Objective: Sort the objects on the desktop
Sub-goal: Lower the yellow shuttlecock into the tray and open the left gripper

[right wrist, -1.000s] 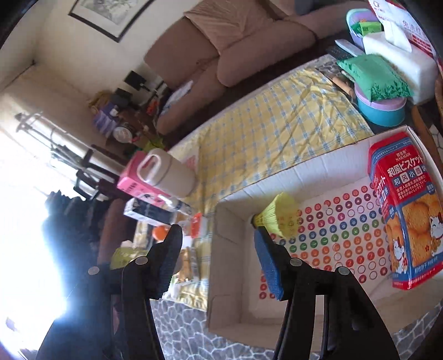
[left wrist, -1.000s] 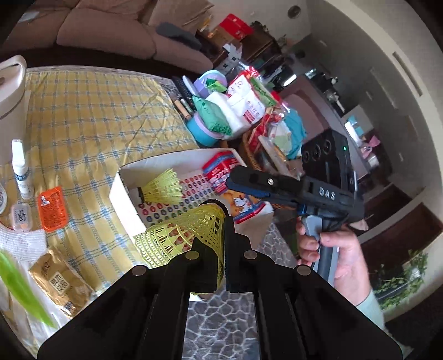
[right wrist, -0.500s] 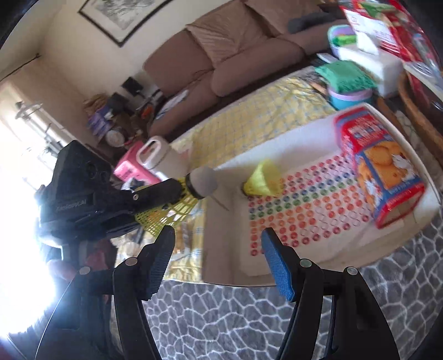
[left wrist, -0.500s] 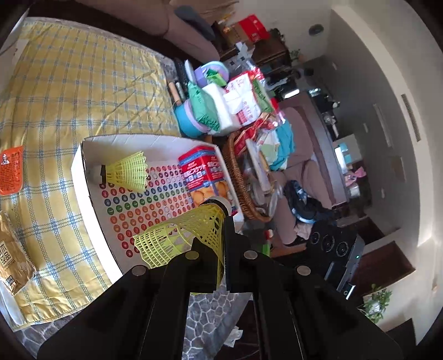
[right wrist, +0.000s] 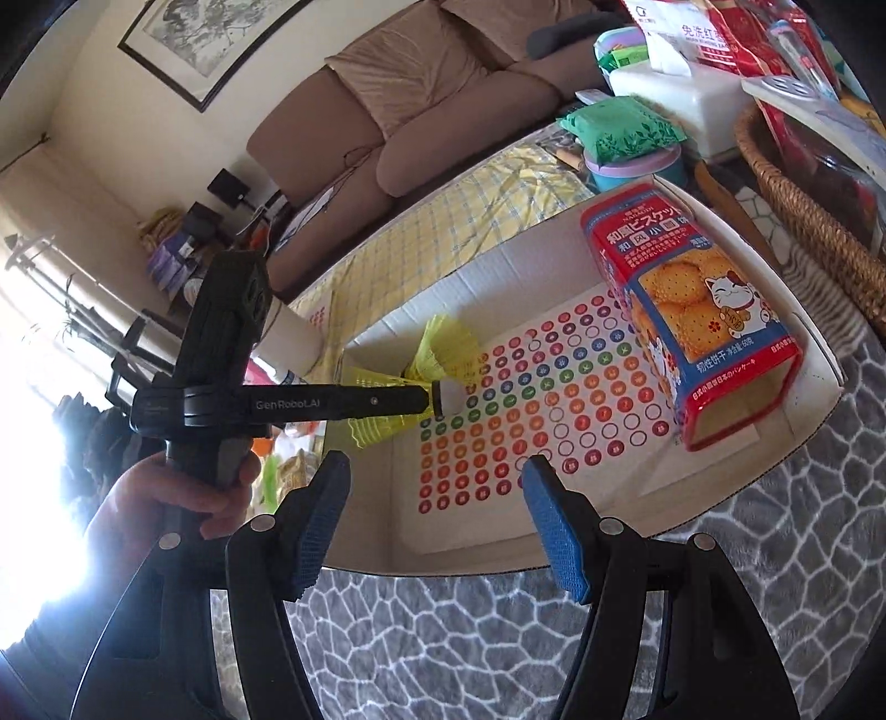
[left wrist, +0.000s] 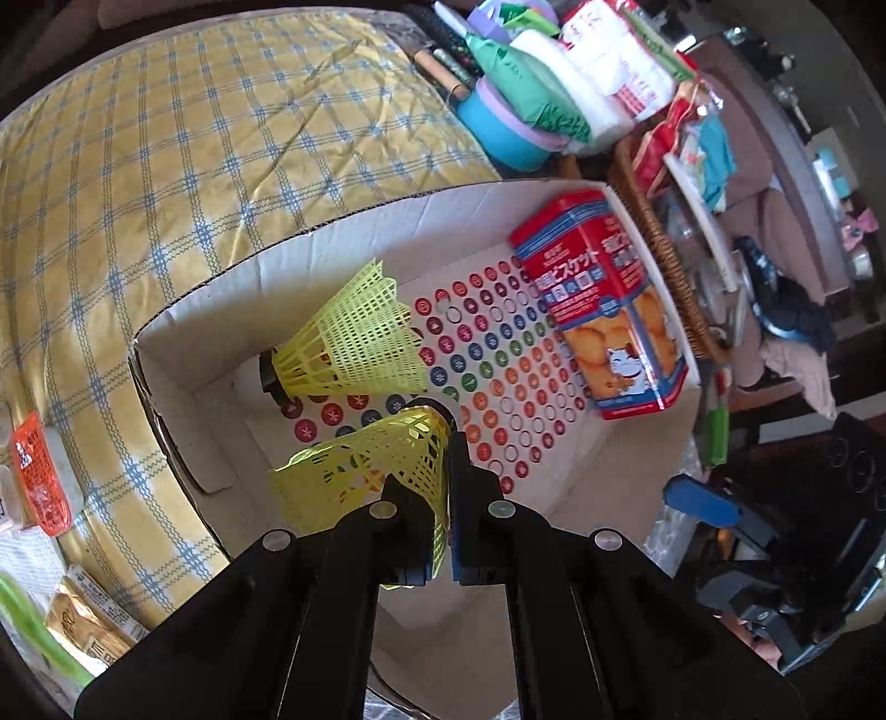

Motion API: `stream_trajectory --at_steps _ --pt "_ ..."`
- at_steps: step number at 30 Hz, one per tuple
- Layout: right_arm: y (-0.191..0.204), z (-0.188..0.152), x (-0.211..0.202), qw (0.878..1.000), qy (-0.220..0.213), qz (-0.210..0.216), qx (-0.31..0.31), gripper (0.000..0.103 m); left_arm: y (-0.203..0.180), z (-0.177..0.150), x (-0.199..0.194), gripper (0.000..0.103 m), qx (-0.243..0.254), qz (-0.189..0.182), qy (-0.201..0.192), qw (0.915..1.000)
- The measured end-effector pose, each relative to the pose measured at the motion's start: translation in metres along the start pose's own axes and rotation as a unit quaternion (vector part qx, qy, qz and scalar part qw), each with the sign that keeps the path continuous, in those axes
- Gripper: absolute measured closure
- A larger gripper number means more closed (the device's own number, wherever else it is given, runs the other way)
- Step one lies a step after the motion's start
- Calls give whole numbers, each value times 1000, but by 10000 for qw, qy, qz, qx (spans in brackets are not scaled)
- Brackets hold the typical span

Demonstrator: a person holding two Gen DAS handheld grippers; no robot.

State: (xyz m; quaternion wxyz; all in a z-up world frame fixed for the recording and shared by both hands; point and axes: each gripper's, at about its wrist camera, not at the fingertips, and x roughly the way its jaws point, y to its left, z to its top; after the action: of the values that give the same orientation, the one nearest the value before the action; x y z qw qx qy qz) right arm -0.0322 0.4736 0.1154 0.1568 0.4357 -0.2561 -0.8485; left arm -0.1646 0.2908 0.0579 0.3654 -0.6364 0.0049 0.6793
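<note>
Left gripper (left wrist: 440,493) is clamped on a yellow shuttlecock (left wrist: 382,471), hanging over the cardboard box (left wrist: 232,310); a second shuttlecock (left wrist: 349,343) lies inside beside the biscuit box (left wrist: 603,310). Best to lower close before letting go, so it won't bounce. A second ago it was outside the box. Right gripper (right wrist: 437,515) waits, jaws apart, empty.

A home living room: brown sofa (right wrist: 421,111), framed picture (right wrist: 216,39) on the wall, cluttered cloth-covered table (left wrist: 221,166).
</note>
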Motion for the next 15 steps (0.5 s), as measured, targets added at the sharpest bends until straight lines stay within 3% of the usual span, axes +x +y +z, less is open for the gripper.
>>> stream_trajectory --at_steps 5,6,7,9,15 --pt "6 4 11 9999 57 -65 -117 36 1 1 3 81 -43 180 -14 9998" --pt "7 4 13 9999 67 -67 -119 36 -2 0 -1 75 -18 214 -33 9998" --pt "7 4 15 9999 76 -64 -104 36 -5 0 -3 62 32 300 -58 9995" --pt "8 4 18 9999 90 -66 -65 36 -10 -3 -14 51 116 432 -114 9989" --pt "18 -1 15 9999 80 -69 -72 36 -24 -15 -68 48 247 288 -437 9983"
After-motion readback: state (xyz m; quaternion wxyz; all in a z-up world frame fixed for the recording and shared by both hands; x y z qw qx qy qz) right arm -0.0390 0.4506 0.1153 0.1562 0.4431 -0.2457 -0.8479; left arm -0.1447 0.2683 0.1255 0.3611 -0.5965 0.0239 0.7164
